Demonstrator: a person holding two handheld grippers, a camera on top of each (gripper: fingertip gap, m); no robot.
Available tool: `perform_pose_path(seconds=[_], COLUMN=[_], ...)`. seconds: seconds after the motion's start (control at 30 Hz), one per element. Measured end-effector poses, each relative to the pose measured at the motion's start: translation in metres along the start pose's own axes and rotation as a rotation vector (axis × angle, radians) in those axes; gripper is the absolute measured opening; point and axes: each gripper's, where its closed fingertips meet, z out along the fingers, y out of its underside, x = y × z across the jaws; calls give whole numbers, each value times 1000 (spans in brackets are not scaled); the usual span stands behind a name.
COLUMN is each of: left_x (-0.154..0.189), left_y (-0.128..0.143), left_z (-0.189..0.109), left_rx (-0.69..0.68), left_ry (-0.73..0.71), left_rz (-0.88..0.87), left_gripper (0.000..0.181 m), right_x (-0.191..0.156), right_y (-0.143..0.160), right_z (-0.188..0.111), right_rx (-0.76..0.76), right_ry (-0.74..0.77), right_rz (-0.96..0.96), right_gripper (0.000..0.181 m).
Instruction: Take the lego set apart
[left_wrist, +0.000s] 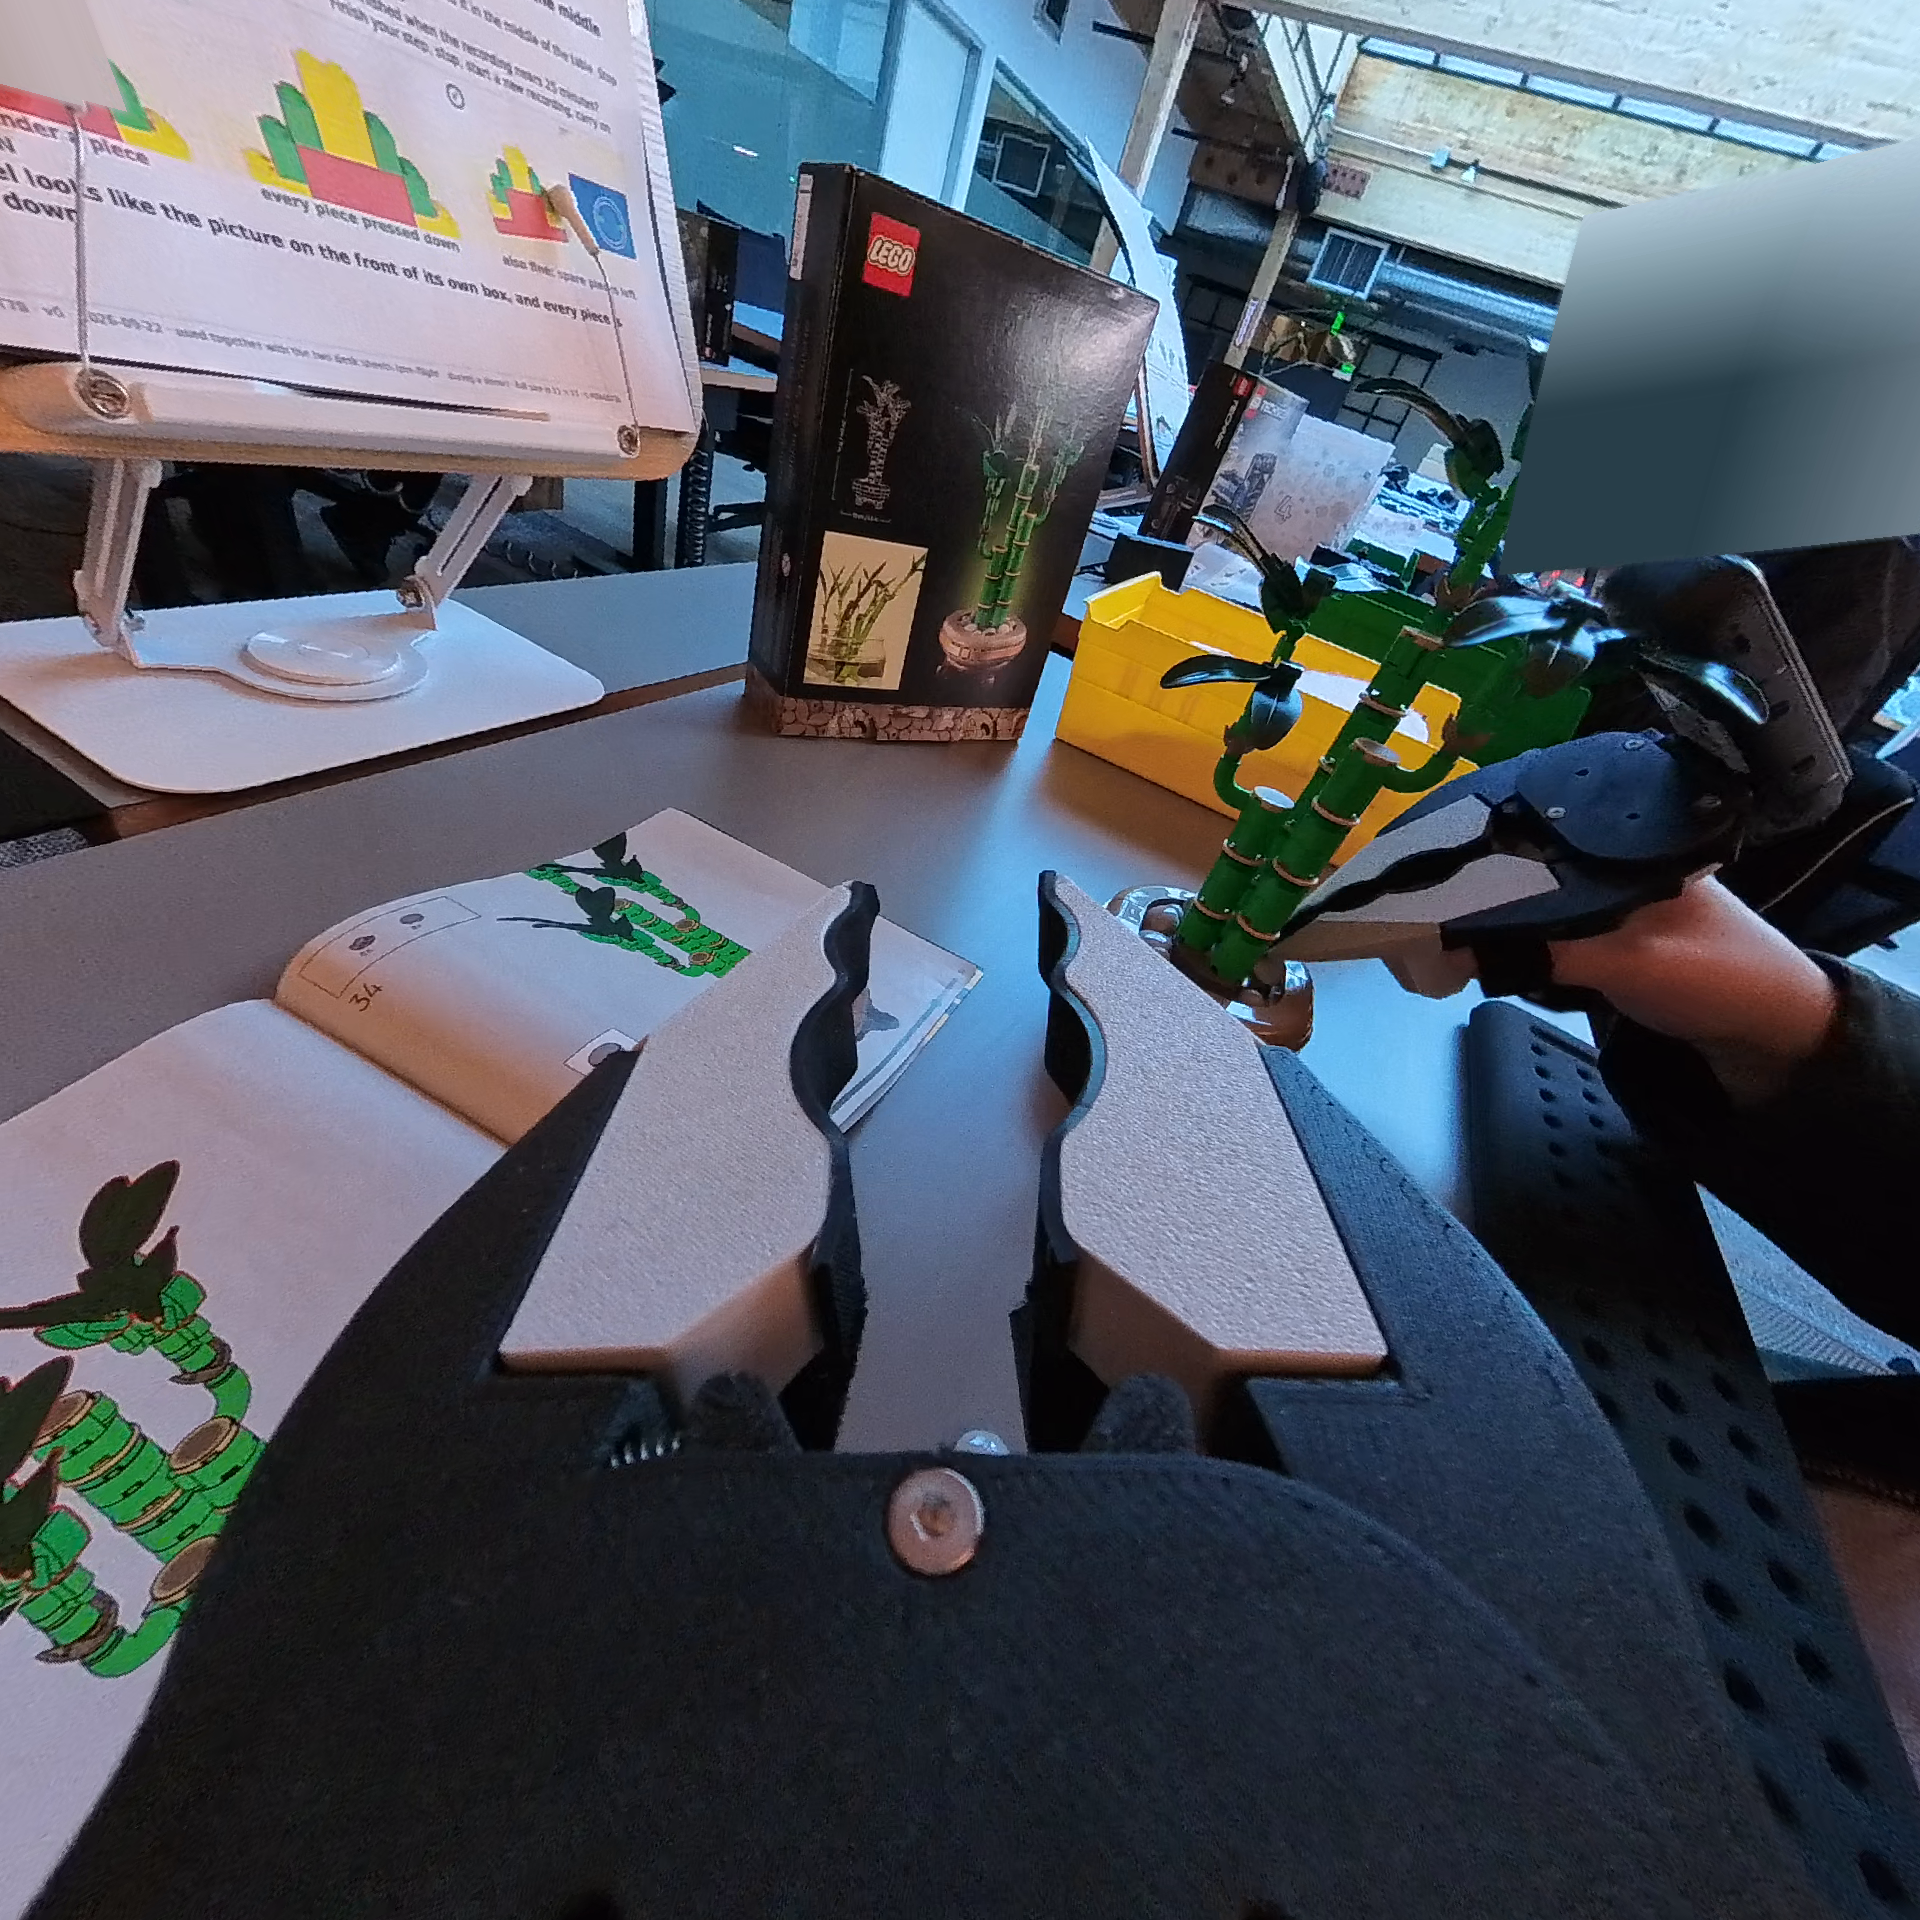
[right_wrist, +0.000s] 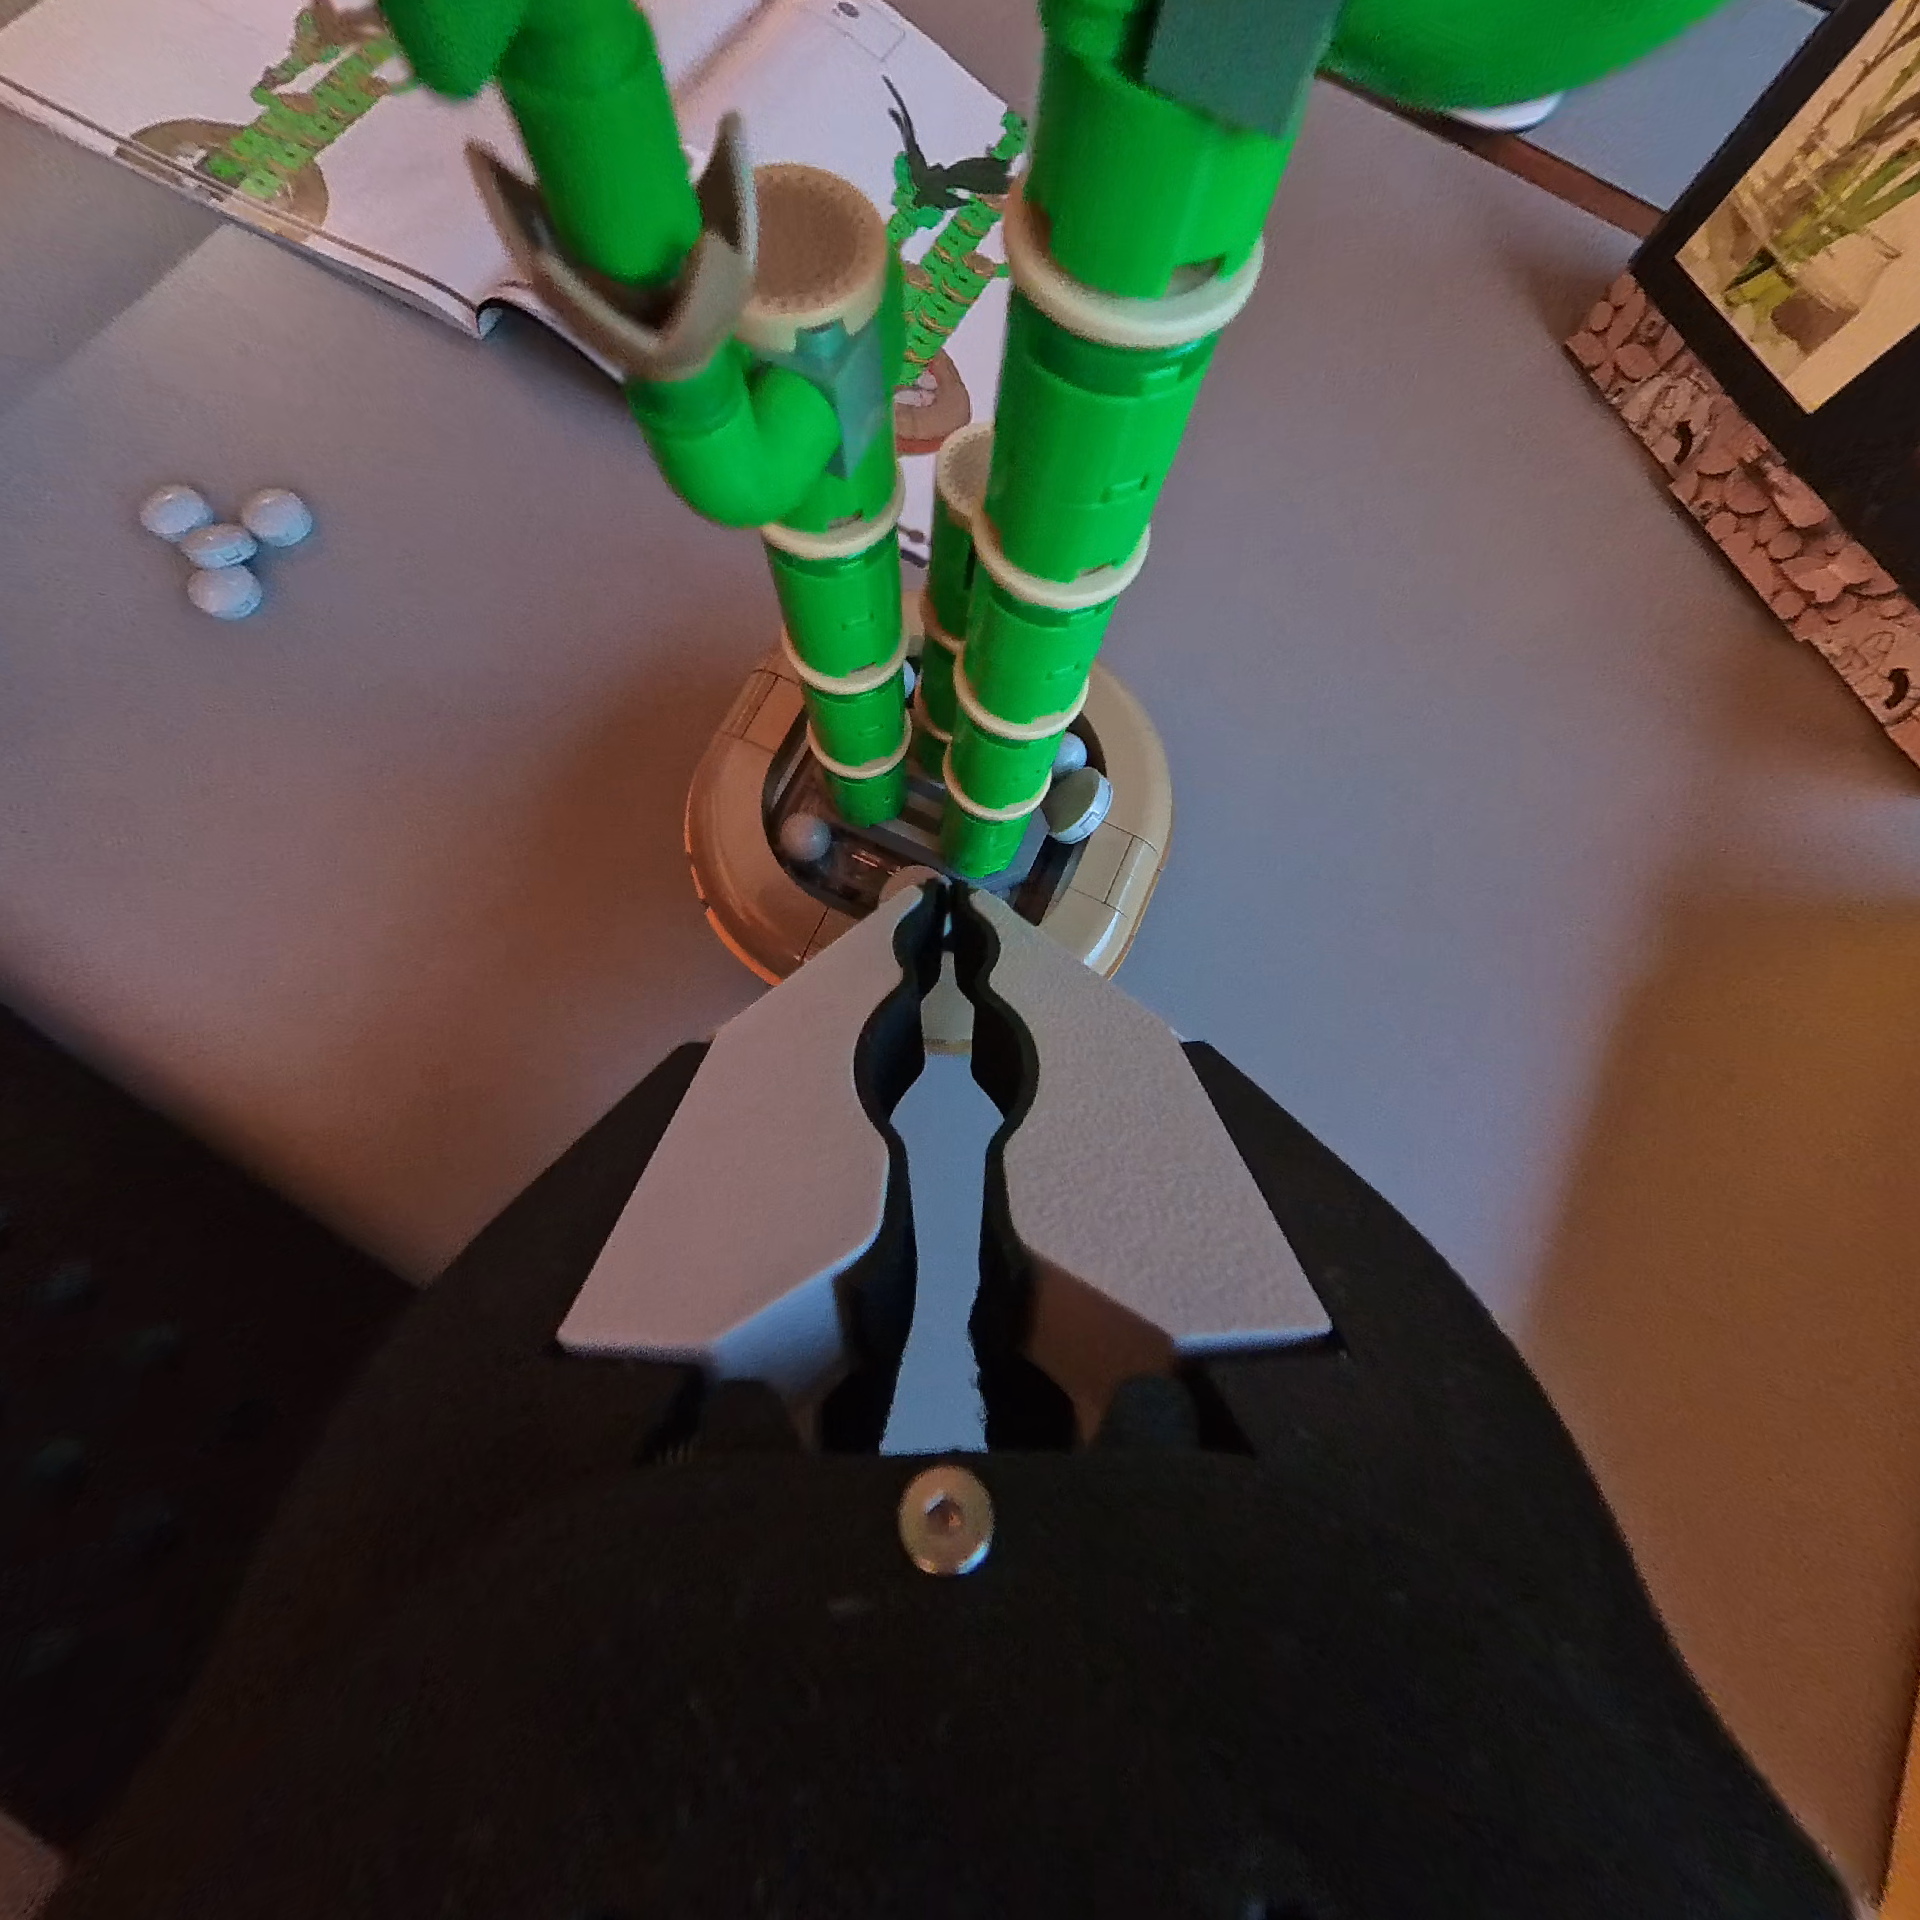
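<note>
Green bamboo lego set (right_wrist: 935, 665) stands just beyond the right hand-held gripper (right_wrist: 943, 896), its tips pressed together.

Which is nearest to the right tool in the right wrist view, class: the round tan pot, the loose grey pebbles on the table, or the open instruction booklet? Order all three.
1. Tan pot: directly ahead, its rim beneath the right tool's tips.
2. Grey pebbles: loose on the table, off to the left.
3. Instruction booklet: farthest, open behind the bamboo stalks.
</note>
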Motion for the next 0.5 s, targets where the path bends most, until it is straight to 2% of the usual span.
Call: perform_pose_path(seconds=[0.13,0.27,0.4,0.5], left_x=[0,1,3,3], left_y=[0,2,5,6], left_z=[0,2,4,5], left_rx=[0,-11,-21,-26], left_ry=[3,8,14,14], left_rz=[-3,-4,0,2], left_gripper=[31,31,31,31], right_x=[-4,-7,-10,-12], right_y=[5,0,2,1], right_z=[0,-1,0,1], right_rx=[-14,43,29,4], right_ry=[-86,-223,-360,-336], right_rz=[-2,112,169,149], right_gripper=[0,11,11,13])
